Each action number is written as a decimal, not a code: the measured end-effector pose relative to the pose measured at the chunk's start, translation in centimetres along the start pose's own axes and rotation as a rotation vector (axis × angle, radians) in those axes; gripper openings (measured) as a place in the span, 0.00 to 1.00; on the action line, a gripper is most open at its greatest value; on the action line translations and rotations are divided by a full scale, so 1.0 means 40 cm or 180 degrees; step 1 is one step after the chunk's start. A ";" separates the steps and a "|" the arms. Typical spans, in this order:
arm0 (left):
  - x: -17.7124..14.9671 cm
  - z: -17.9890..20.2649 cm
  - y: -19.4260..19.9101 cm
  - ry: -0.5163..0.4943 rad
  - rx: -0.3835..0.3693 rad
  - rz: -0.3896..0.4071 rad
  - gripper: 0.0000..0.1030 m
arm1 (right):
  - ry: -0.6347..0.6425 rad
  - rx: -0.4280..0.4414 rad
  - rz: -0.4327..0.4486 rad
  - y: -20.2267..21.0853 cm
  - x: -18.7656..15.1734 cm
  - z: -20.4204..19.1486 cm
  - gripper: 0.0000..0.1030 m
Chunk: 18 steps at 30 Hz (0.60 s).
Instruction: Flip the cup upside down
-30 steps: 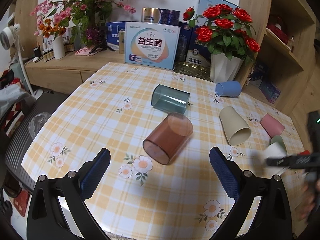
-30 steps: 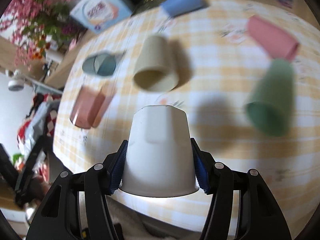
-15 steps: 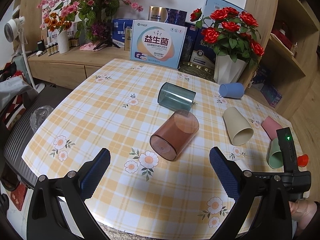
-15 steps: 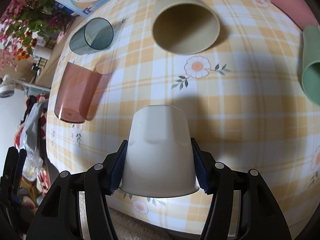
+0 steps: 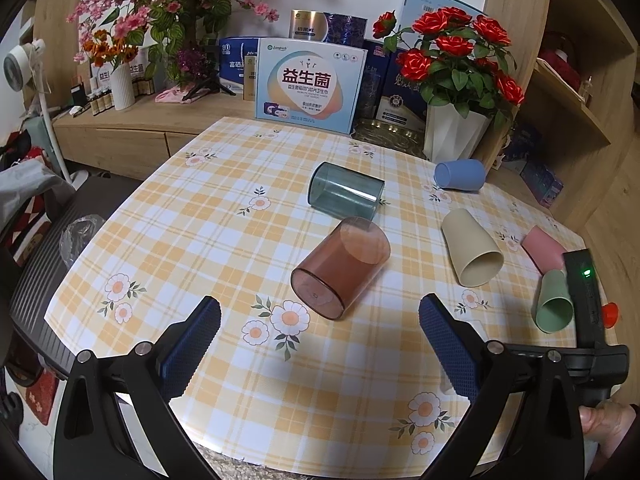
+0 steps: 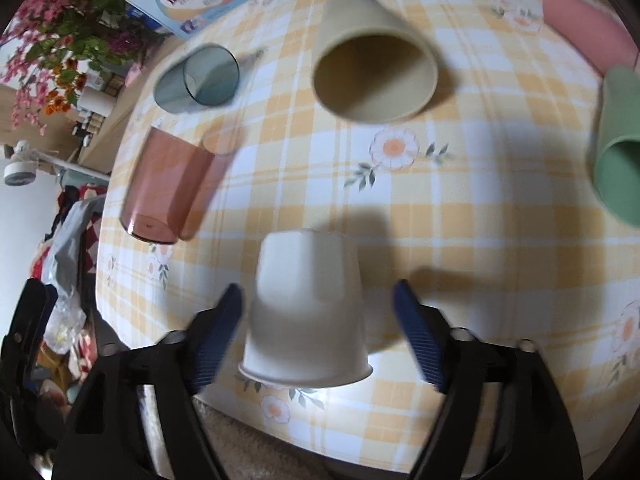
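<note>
A white cup stands upside down, rim down, near the table's front edge, between the fingers of my right gripper. The jaws are open, with gaps on both sides of the cup. My left gripper is open and empty, hovering over the front of the table, with a brown clear cup lying on its side just beyond it. The right gripper's body shows at the right of the left wrist view; the white cup is hidden there.
Lying on their sides on the checked tablecloth: a teal clear cup, beige cup, blue cup, pink cup, green cup. Boxes and a rose vase stand at the back.
My right gripper lowered the white cup to the table and opened, letting it go. The left gripper drifted slightly and stays open.
</note>
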<state>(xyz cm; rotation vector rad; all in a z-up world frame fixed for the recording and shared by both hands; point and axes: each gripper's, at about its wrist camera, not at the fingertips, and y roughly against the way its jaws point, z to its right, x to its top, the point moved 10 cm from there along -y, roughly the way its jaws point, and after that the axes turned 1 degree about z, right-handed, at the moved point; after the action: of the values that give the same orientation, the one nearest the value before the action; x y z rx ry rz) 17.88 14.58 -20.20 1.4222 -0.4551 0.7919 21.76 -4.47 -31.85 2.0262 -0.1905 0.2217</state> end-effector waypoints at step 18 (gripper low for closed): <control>-0.018 0.201 -0.025 -0.0177 -0.0488 -0.0294 0.94 | 0.0682 -0.0309 0.1351 0.332 0.060 0.119 0.85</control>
<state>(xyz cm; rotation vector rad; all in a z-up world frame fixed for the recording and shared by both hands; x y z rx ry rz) 19.51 6.61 -20.38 1.3151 -0.4792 0.6312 21.39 -14.73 -21.89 1.8320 -0.4859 0.6788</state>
